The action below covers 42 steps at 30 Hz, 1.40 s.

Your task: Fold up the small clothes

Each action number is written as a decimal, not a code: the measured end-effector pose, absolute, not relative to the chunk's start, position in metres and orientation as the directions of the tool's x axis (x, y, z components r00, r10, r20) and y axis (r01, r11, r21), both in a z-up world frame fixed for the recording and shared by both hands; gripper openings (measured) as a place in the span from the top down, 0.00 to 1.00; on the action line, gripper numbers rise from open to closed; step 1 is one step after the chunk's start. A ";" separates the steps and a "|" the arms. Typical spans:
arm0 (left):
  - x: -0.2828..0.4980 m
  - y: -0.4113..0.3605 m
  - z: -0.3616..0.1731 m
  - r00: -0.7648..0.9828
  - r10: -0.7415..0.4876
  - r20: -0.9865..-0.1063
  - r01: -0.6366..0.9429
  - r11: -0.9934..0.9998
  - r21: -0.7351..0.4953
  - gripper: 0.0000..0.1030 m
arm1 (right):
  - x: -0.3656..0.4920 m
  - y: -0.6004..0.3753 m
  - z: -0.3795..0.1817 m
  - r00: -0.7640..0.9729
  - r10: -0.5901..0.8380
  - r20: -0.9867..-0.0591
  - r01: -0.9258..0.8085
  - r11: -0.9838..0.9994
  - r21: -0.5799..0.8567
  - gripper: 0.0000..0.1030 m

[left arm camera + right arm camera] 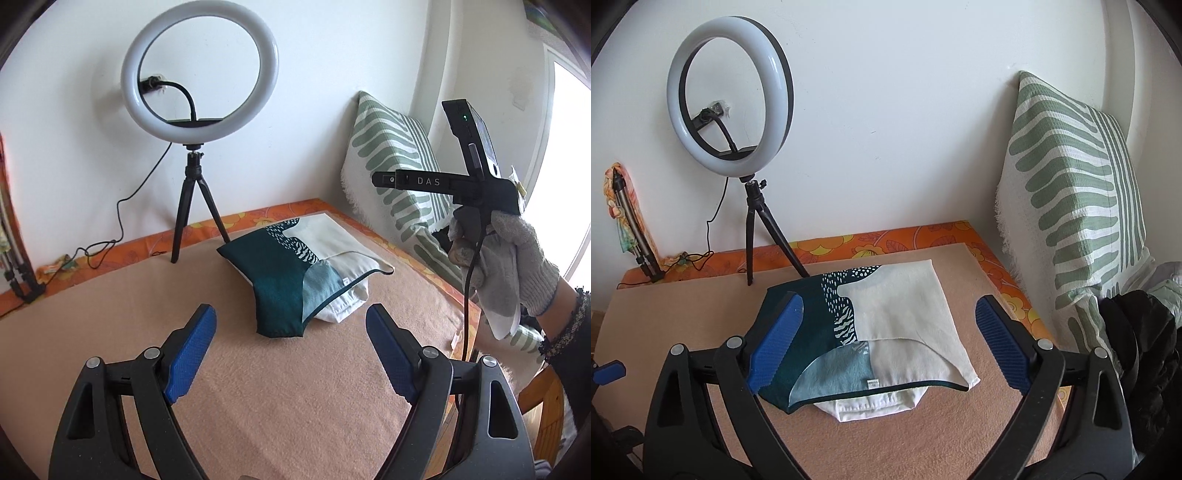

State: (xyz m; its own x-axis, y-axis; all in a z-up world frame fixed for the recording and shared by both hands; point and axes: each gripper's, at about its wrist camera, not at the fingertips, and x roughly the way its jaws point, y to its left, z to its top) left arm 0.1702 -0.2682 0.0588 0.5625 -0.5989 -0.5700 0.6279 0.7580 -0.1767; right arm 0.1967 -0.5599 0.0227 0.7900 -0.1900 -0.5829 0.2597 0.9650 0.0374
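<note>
Teal-and-cream briefs lie folded on a white garment mid-desk, on the tan mat. Left claw and right claw both gape wide, holding nothing, hovering above. Risk: pinching only the top layer could drag the stack and undo the fold.

The bench wears an orange flowered cloth, and a tan felt mat covers most of it. On the mat lie folded teal-and-cream briefs over a white garment. A ring light tripod stands at the mat's far edge, its cable trailing over the cloth.
</note>
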 end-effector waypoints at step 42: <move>0.070 -0.141 0.025 0.654 -0.494 -0.573 0.527 0.841 -0.124 0.00 | 0.034 -0.377 -0.033 0.842 -0.265 -0.469 0.323 0.945 0.044 0.00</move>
State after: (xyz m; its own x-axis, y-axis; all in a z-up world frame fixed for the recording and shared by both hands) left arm 0.0702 -0.1409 0.0247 0.6540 -0.4940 -0.5729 0.5268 0.8409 -0.1238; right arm 0.0343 -0.3770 -0.0329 0.8423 -0.2655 -0.4692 0.3227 0.9455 0.0444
